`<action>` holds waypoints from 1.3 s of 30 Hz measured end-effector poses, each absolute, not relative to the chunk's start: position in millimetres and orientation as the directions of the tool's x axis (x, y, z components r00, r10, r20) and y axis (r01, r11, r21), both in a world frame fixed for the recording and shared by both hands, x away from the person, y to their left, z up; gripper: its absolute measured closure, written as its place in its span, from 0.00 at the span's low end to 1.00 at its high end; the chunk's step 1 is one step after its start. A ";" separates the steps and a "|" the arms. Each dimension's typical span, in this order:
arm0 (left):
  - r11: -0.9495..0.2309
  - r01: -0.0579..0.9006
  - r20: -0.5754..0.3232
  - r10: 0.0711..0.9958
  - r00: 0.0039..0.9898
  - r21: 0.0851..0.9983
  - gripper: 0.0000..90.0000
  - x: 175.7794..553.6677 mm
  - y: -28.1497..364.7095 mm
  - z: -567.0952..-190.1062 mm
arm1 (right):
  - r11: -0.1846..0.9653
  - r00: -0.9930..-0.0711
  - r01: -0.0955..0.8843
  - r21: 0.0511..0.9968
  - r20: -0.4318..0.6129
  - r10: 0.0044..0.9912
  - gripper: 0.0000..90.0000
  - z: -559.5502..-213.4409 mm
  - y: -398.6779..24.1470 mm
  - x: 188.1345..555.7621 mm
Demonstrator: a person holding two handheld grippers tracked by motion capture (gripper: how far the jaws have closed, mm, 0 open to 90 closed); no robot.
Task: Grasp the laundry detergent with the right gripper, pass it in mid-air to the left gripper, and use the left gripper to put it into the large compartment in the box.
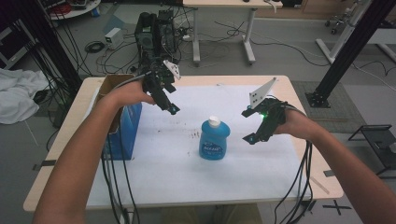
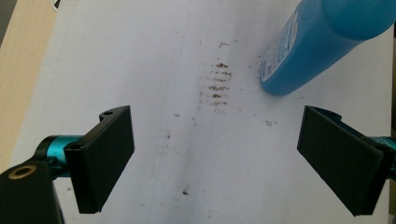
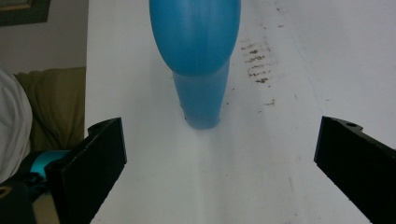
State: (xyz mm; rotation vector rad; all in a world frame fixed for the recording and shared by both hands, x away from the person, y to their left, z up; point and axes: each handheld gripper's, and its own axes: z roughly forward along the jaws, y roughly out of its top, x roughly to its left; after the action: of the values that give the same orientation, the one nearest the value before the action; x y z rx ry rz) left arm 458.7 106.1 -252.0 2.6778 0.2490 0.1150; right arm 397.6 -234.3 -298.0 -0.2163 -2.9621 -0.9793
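a blue bottle with a white cap stands upright near the middle of a white sheet that covers most of the table. nothing touches it.

the left gripper is held above the sheet, to the far left of the bottle and apart from it. its jaws stand wide with nothing between them. in the left gripper view the bottle's lower body shows at the upper right, beyond the jaws, and a patch of small brown marks lies on the sheet just left of the bottle's base.

the right gripper hovers to the right of the bottle, near it but not touching. its jaws are also spread wide and empty. in the right gripper view the bottle stands straight ahead, centred between the two jaws but farther off, with the brown marks on the sheet to its right.

a blue box with an open cardboard top sits at the left edge of the table, just beside the person's left forearm. cables hang from both grippers over the near edge of the table.
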 end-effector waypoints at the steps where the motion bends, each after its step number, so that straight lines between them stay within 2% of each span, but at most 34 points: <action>1: -0.882 0.159 0.040 0.197 0.980 0.443 0.12 458.5 106.0 -252.2 | 0.795 -0.990 0.138 0.591 0.061 0.126 0.01 -300.4 -234.0 396.9; 7: -0.879 0.167 0.035 0.204 0.978 0.446 0.12 456.9 105.1 -254.8 | 0.771 -0.987 0.157 0.617 0.074 0.141 0.01 -310.9 -235.1 392.4; 11: -0.883 0.165 0.035 0.200 0.979 0.440 0.12 457.5 105.2 -254.4 | 0.741 -0.991 0.132 0.659 0.062 0.121 0.01 -318.9 -235.2 392.3; 14: -0.867 0.182 0.030 0.221 0.975 0.465 0.12 456.2 104.1 -256.4 | 0.730 -0.990 0.134 0.670 0.064 0.123 0.01 -323.8 -234.4 391.4; 19: -0.885 0.157 0.038 0.192 0.981 0.438 0.12 458.4 104.0 -254.9 | 0.702 -0.993 0.114 0.703 0.059 0.102 0.01 -330.0 -231.4 392.9; 22: -0.882 0.162 0.038 0.199 0.979 0.443 0.12 457.7 103.2 -255.7 | 0.690 -0.989 0.148 0.708 0.088 0.122 0.01 -334.9 -229.7 391.5; 24: -0.884 0.166 0.032 0.199 0.979 0.437 0.12 457.5 103.1 -255.4 | 0.677 -0.992 0.121 0.726 0.075 0.096 0.01 -339.7 -227.2 393.6; 27: -0.870 0.185 0.026 0.221 0.975 0.456 0.12 456.1 102.5 -256.5 | 0.666 -0.992 0.122 0.736 0.082 0.091 0.01 -344.3 -224.2 394.1; 29: -0.888 0.161 0.038 0.196 0.980 0.430 0.12 457.7 103.6 -254.4 | 0.656 -0.991 0.130 0.744 0.091 0.094 0.01 -346.3 -222.0 394.0; 39: -0.883 0.165 0.042 0.203 0.978 0.439 0.12 456.9 104.2 -254.8 | 0.627 -0.990 0.138 0.766 0.102 0.092 0.01 -354.4 -214.9 395.6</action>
State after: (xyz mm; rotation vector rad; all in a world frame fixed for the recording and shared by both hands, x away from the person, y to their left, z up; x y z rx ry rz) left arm 456.9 104.2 -254.8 2.6777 0.2621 0.1204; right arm 395.6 -214.9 -354.4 -0.1970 -2.7858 -1.3188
